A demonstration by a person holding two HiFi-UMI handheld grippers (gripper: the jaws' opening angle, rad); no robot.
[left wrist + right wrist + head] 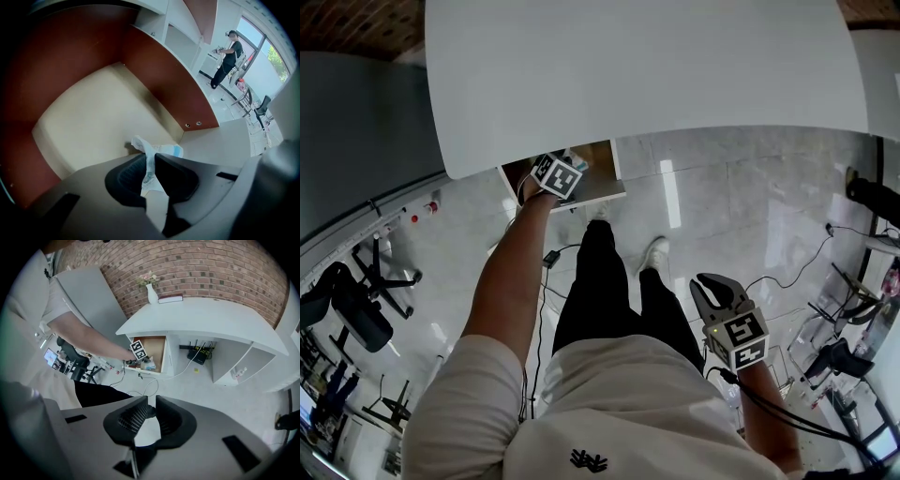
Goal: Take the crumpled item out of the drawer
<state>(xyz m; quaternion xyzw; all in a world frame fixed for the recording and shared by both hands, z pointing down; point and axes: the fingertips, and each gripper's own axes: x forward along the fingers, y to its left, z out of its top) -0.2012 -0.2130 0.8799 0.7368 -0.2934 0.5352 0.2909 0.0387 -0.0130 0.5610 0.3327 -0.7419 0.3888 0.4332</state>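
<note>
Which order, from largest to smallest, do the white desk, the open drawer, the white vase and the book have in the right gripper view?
1. white desk
2. open drawer
3. white vase and book: they look about alike, one tall and one long, so I do not rank them.

White desk top point(201, 319): stands against a brick wall point(197, 268). 1 white vase point(152, 294) with flowers stands upright on it; 1 book point(170, 298) lies flat just beside the vase. Under the desk: 1 black box point(197, 354) with upright antennas, and a white cable point(180, 371) running from it across the pale tiled floor point(741, 206). 1 black office chair point(352, 305) stands well apart, at the left. Left gripper view: 1 person in dark clothing point(228, 58) standing near a window.
</note>
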